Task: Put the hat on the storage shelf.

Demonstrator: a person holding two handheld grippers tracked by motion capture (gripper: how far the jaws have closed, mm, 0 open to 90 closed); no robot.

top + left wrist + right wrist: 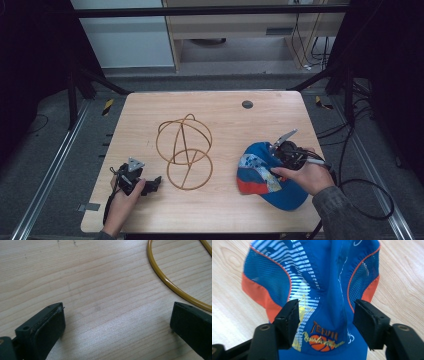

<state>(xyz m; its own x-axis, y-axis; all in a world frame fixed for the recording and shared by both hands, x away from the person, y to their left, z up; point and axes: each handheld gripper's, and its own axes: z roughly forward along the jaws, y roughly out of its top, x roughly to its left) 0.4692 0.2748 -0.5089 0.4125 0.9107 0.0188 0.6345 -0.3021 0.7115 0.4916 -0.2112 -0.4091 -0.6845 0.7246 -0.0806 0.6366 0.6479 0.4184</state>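
A blue cap [265, 175] with orange trim, mesh panels and a basketball print lies on the right side of the wooden table [225, 120]. My right gripper [274, 159] reaches onto it from the right. In the right gripper view the cap's [324, 277] crown rises in a fold between the two jaws of my right gripper [327, 315]; they stand apart on either side, open. A golden wire frame [185, 150] of joined rings rests at the table's middle. My left gripper [155, 182] lies left of it, open [117, 317] over bare wood, with one ring's [170, 285] curve just beyond its right jaw.
A dark round grommet [247, 104] sits near the table's far edge. Black cables [365, 195] trail on the floor off the right side. A grey tape patch [91, 206] marks the front left corner. Metal rails [45, 175] flank the table.
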